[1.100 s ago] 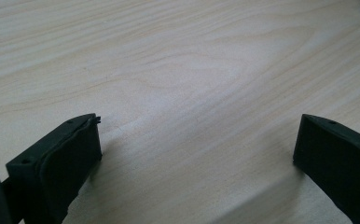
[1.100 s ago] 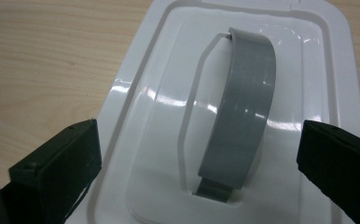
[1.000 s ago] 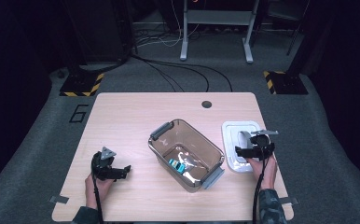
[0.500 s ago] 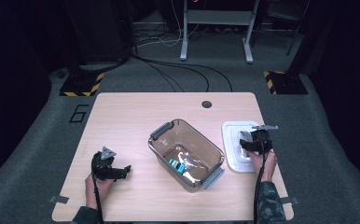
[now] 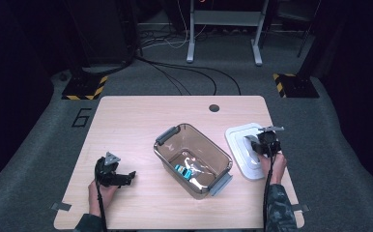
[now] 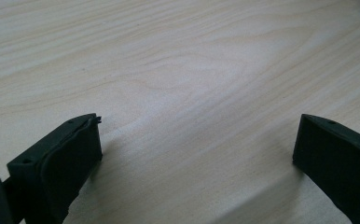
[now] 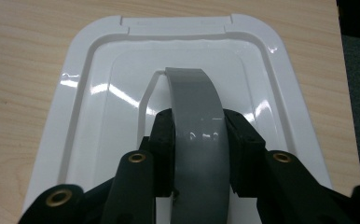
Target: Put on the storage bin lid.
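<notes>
A white lid (image 5: pixel 238 145) lies flat on the table's right side, with a grey arched handle (image 7: pixel 194 102) across its middle. My right gripper (image 5: pixel 264 144) sits over that handle. Its jaws have just been closing, and in the right gripper view (image 7: pixel 197 128) both pads press the handle's sides. A clear brown bin (image 5: pixel 167 137) with grey end handles stands in the middle of the table, holding a teal toy (image 5: pixel 181 170) and something pale. My left gripper (image 5: pixel 119 178) rests low on the wood at the front left. Its jaws (image 6: pixel 197 140) stand wide apart with nothing between them.
The wooden table (image 5: pixel 136 116) has a small dark hole (image 5: pixel 214 108) near its far edge. Beyond the table are grey floor, black cables and a metal stand. The lid lies close to the table's right edge.
My right gripper moved a little farther onto the lid and its jaws came together on the grey handle. The left gripper, bin and lid stayed where they were.
</notes>
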A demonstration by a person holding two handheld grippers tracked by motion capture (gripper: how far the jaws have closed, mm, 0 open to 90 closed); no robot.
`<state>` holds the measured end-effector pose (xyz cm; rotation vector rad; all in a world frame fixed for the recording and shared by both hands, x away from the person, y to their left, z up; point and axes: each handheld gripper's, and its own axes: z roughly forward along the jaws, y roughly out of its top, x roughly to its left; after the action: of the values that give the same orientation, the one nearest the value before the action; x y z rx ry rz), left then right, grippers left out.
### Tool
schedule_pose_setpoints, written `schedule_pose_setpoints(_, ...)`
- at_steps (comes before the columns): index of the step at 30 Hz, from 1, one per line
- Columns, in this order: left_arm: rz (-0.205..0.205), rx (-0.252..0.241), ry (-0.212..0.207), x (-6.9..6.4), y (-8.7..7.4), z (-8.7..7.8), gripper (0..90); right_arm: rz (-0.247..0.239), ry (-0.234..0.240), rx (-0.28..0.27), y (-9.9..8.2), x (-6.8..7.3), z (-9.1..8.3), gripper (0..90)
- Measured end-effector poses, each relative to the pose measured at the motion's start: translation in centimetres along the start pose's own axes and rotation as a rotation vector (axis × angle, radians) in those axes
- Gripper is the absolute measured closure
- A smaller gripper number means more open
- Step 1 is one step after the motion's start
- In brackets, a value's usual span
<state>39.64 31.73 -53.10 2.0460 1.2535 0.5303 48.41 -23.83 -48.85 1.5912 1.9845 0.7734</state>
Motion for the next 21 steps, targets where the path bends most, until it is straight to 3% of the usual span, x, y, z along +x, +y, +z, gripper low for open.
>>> schedule_pose_setpoints(6,-0.002,-0.002,0.000,0.0,0.0,0.0,0.7,-0.015,0.054,-0.006,0.4,0.1,-0.6,67.0)
schedule_pose_setpoints(19,0.002,0.002,0.002,0.0,0.0,0.0,0.8,-0.097,0.111,-0.010,1.7,0.9,-2.4,67.0)
schedule_pose_setpoints(21,-0.002,-0.002,0.000,0.0,0.0,0.0,0.7,-0.087,0.114,-0.009,1.9,1.1,-2.7,67.0)
